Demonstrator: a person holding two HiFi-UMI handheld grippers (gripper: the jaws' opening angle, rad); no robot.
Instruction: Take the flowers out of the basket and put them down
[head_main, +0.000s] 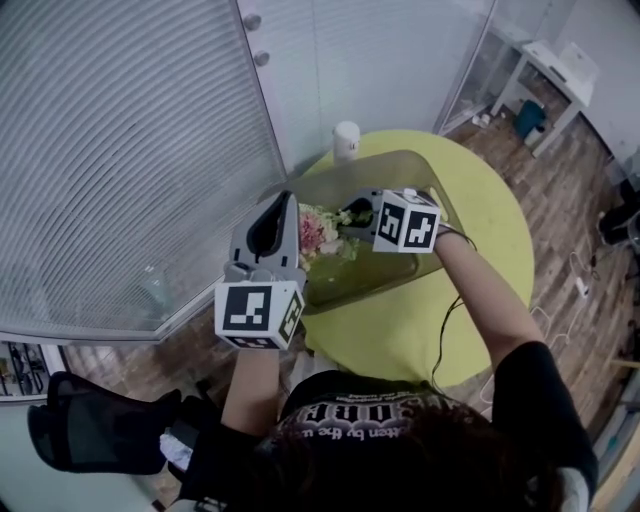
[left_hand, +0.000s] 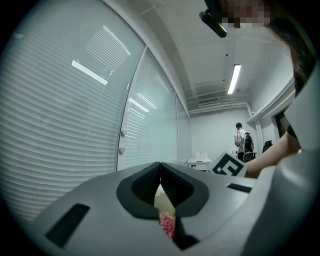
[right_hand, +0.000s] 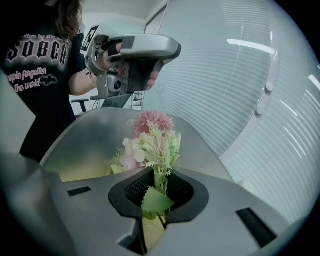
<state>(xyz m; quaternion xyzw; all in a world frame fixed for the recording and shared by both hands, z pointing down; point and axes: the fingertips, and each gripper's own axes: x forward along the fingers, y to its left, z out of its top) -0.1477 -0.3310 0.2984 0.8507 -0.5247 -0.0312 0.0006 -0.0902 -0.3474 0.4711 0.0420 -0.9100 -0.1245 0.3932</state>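
Note:
A bunch of pink, white and green artificial flowers (head_main: 320, 232) hangs over the grey-olive basket (head_main: 352, 282) on the round yellow-green table (head_main: 480, 230). My right gripper (head_main: 356, 216) is shut on the green stem; in the right gripper view a leaf and the stem sit between its pads (right_hand: 157, 192), with the flowers (right_hand: 152, 135) raised in front of the basket's wall (right_hand: 90, 135). My left gripper (head_main: 285, 205) hovers at the basket's left end, pointing level. In its own view the left gripper (left_hand: 160, 167) has its tips touching with nothing between them.
A white cylinder (head_main: 346, 140) stands at the table's far edge. A glass wall with blinds (head_main: 130, 150) runs along the left. A black chair (head_main: 100, 430) is at the lower left, a white desk (head_main: 555, 65) at the far right. A person (left_hand: 243, 142) stands far off.

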